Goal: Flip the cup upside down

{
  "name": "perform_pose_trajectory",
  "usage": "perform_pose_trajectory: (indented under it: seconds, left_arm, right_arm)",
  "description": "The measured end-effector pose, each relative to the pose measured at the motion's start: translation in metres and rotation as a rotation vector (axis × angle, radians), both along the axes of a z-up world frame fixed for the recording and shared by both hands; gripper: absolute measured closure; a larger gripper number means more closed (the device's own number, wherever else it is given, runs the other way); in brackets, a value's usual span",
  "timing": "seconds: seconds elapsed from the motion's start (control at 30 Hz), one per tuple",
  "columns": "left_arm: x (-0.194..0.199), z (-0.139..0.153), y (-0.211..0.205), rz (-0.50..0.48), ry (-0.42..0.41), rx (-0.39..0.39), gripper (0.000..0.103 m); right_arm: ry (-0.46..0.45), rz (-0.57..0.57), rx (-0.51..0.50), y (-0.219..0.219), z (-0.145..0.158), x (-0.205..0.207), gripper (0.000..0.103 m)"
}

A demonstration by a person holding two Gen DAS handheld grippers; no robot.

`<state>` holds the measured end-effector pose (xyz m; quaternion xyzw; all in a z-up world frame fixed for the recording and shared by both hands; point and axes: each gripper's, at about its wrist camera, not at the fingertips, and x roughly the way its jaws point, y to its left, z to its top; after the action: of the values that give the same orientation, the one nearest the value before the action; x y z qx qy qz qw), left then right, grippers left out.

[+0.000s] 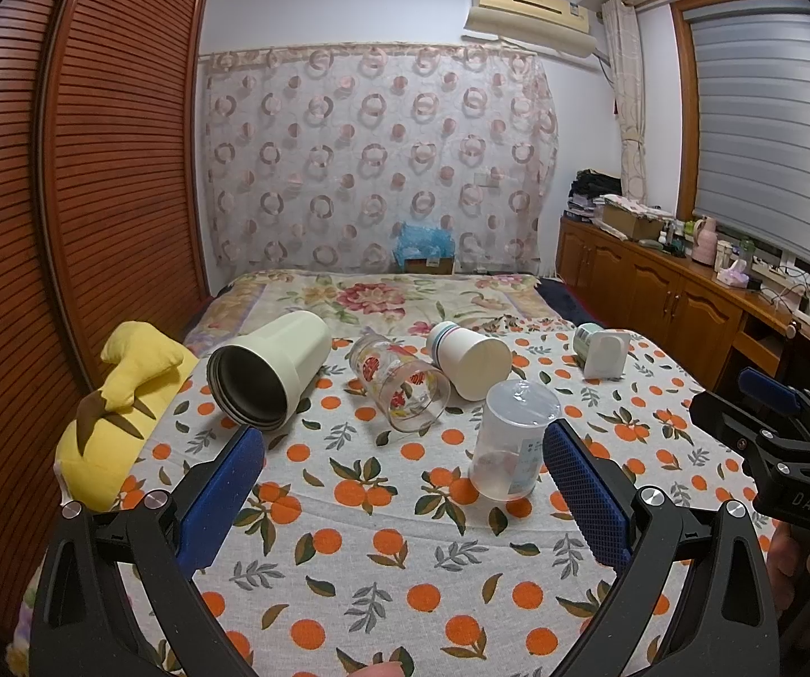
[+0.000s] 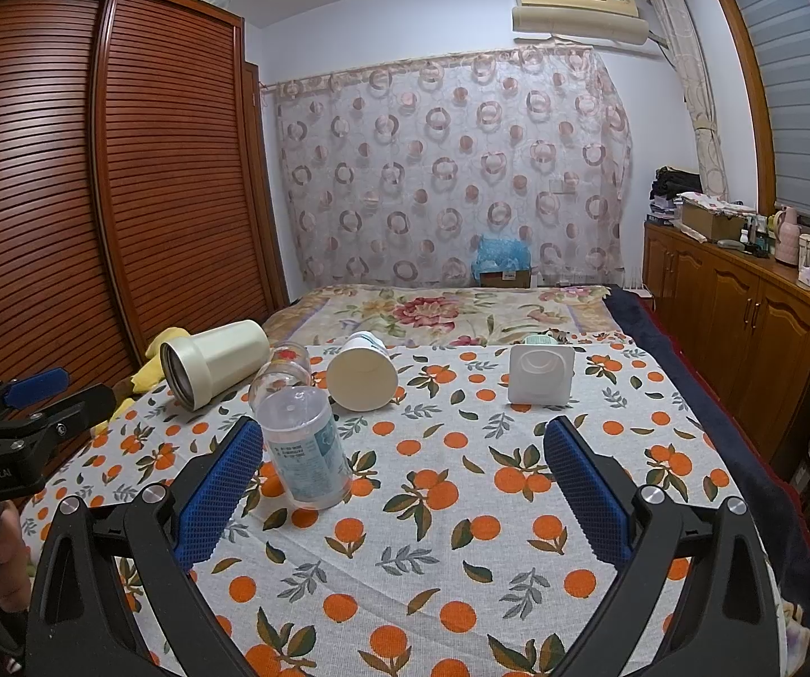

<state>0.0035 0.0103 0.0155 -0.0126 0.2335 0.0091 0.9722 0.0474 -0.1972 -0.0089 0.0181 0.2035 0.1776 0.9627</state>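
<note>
A clear plastic cup [image 1: 509, 443] stands upside down on the orange-print cloth [image 1: 382, 553], close by my left gripper's right finger; it also shows in the right wrist view [image 2: 306, 448], beside my right gripper's left finger. My left gripper [image 1: 402, 485] is open and empty, low over the cloth. My right gripper [image 2: 402, 485] is open and empty too. A cream tumbler [image 1: 269, 375], a printed glass [image 1: 399, 381] and a white paper cup [image 1: 470, 358] lie on their sides behind. A white cup with a square base [image 2: 540, 375] lies at the back right.
A yellow plush toy [image 1: 117, 406] lies at the cloth's left edge. A wooden slatted wardrobe [image 1: 66, 197] stands left, wooden cabinets [image 2: 743, 316] stand right. The right gripper's body [image 1: 788, 457] shows at the right of the left view, the left gripper's body [image 2: 10, 440] at the left of the right view.
</note>
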Motion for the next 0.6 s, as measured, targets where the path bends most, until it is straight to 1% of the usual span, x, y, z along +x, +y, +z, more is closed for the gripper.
perform_pose_trajectory:
  seconds: [0.6]
  left_arm:
    - [0.0002,-0.0024,0.0000,0.002,-0.009,0.008,0.008]
  right_arm:
    - [-0.002,-0.001,-0.001,0.0003,0.0001,-0.0003,0.002]
